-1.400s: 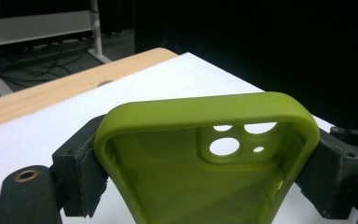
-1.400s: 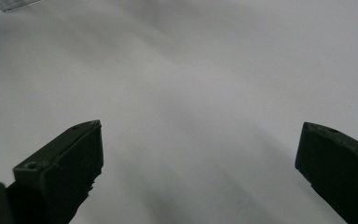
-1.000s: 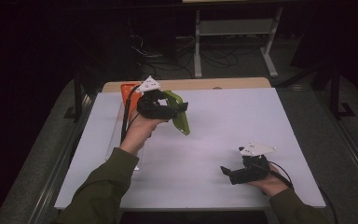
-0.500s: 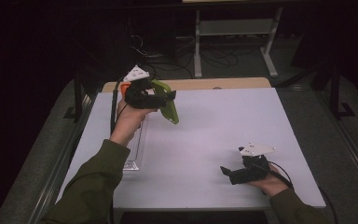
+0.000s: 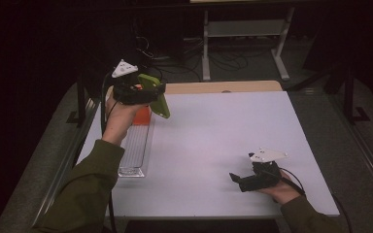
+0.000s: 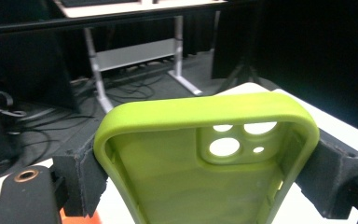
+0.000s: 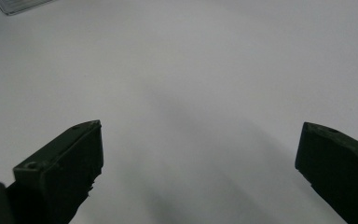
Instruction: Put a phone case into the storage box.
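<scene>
A lime-green phone case (image 5: 156,95) is clamped between the jaws of the left hand-held gripper (image 5: 148,93), which is held up in the air above the far left part of the white table (image 5: 223,141). In the left gripper view, the case (image 6: 205,154) is seen with its hollow inner side toward the camera, its camera cut-outs near the upper right, and 1 black pad pressed against each of its 2 long edges. In the high view, the case is tilted, its lower end pointing down and to the right. A grey three-cornered plate (image 5: 124,69) is seen on top of this gripper.

Under the left hand, a clear plastic tray (image 5: 135,150) is laid lengthwise along the left side of the table, and an orange object (image 5: 142,113) is seen at its far end, partly hidden by the hand.

The right hand-held gripper (image 5: 238,179) is rested low at the near right of the table, well apart from the case. In the right gripper view, its jaws (image 7: 196,163) are spread wide, with nothing but bare table between them.

A green sleeve (image 5: 85,194) is worn on the left forearm.
</scene>
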Available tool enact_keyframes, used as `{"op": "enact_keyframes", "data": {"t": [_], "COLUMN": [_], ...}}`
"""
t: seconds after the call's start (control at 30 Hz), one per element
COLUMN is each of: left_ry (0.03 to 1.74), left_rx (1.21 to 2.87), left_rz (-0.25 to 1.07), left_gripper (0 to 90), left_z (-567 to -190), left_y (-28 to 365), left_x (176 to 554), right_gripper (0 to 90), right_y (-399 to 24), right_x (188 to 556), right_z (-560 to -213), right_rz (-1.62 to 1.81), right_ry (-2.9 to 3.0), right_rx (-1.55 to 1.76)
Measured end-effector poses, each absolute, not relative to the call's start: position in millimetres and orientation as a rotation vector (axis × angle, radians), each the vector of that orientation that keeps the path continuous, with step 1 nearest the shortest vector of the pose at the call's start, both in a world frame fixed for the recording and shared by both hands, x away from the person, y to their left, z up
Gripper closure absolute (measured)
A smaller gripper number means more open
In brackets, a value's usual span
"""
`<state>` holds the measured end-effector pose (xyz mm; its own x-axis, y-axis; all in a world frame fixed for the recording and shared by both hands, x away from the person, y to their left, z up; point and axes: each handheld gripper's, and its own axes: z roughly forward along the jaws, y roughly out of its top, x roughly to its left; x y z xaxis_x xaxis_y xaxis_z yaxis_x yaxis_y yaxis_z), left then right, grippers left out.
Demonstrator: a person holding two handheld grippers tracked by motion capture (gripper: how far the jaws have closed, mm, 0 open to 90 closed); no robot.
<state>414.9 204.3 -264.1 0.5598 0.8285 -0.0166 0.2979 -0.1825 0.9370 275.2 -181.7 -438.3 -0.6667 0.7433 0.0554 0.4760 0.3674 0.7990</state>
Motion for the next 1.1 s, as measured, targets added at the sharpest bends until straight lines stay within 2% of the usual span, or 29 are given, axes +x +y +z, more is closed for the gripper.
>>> {"op": "enact_keyframes", "data": {"t": [0.5, 1.1], "left_ry": [1.116, 1.326], "left_rx": [1.72, 1.733], "left_rz": [0.772, 0.868], "left_gripper": [14.6, 14.5], "left_z": [-272.8, -301.7], "left_y": [231.0, 234.1], "left_x": [431.2, 448.5], "right_gripper": [0.4, 0.4], "right_y": [-181.8, -182.1], "right_x": [275.3, 275.0], "right_z": [-438.3, -437.8], "right_rz": [1.193, 1.193], "right_ry": [2.319, 2.319], "right_rx": [1.068, 1.061]}}
